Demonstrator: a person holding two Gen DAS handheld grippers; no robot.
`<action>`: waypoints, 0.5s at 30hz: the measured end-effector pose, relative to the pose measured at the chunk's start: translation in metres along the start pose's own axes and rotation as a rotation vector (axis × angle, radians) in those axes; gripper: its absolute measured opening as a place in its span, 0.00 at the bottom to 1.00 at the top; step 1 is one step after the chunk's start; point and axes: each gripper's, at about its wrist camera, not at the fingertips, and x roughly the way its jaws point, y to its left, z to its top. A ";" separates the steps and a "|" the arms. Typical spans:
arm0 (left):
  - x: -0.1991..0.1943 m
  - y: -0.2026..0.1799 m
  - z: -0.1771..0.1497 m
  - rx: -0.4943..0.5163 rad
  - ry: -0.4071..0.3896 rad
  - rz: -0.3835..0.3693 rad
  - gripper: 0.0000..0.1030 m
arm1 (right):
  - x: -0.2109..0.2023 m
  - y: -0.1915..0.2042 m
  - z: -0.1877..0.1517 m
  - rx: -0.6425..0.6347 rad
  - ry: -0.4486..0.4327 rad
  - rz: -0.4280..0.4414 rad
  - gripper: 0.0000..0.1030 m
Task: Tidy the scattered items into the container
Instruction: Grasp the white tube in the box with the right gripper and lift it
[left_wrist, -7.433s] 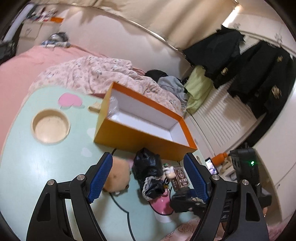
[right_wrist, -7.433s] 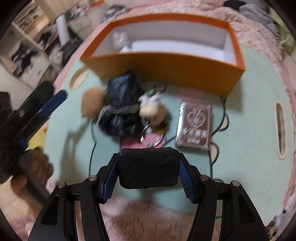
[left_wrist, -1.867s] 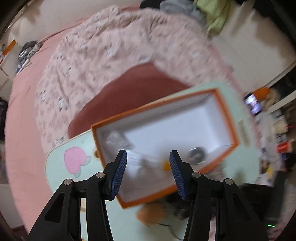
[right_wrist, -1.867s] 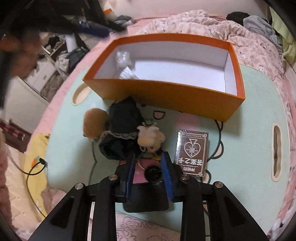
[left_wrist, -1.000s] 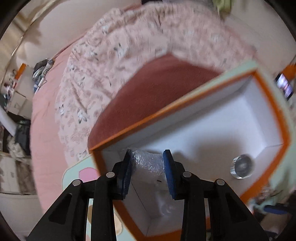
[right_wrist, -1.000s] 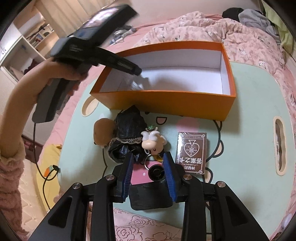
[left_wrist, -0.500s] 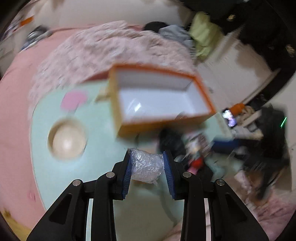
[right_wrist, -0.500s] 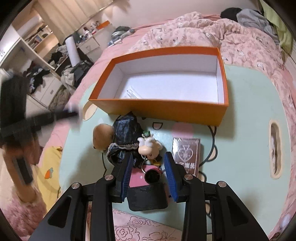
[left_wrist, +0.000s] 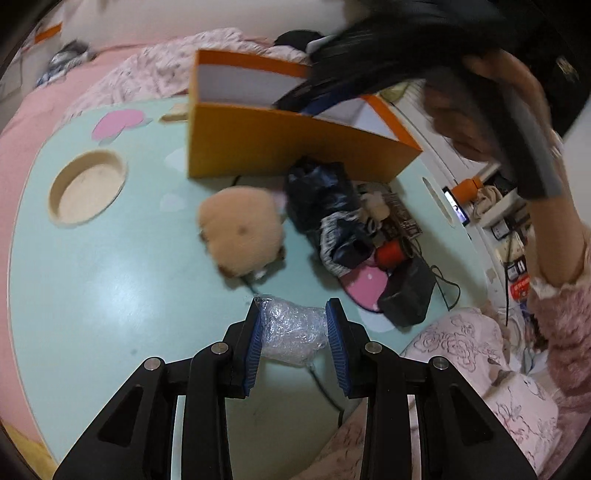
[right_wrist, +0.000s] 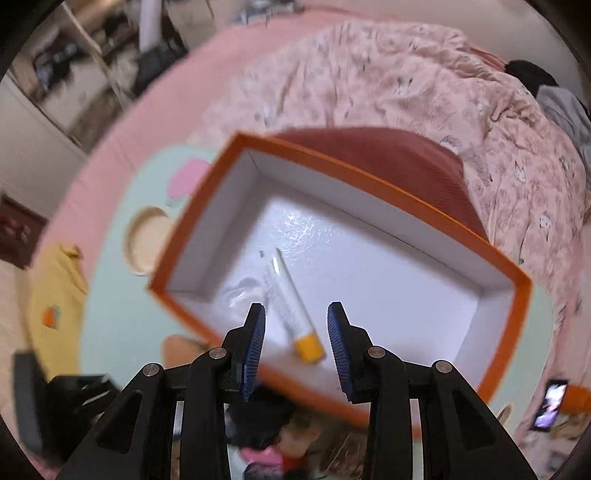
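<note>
My left gripper is shut on a crumpled wad of clear bubble wrap, held above the near part of the mint-green table. Beyond it lie a tan plush, a black cloth bundle, a card box and a black pouch. The orange box stands behind them. My right gripper hangs open over that orange box, nothing between its pads. Below it on the white floor lie a white tube with a yellow cap and a scrap of clear plastic.
A round cup recess sits in the table at the left. A person's hand and pink fuzzy sleeve reach over the box from the right. A pink bed with a flowered quilt lies behind the table. A floral cushion borders the near right edge.
My left gripper has carried the bubble wrap out of the box and down over the near table. My right gripper has swung from above the scattered items to above the box.
</note>
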 end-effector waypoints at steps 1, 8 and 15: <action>0.001 0.000 0.001 0.002 -0.008 -0.002 0.35 | 0.007 -0.001 0.004 0.000 0.020 0.002 0.33; -0.005 0.012 0.003 -0.060 -0.045 -0.027 0.41 | 0.041 -0.002 0.016 -0.033 0.165 0.061 0.35; -0.016 0.021 0.003 -0.093 -0.075 -0.022 0.41 | 0.039 -0.002 0.012 -0.005 0.156 0.053 0.26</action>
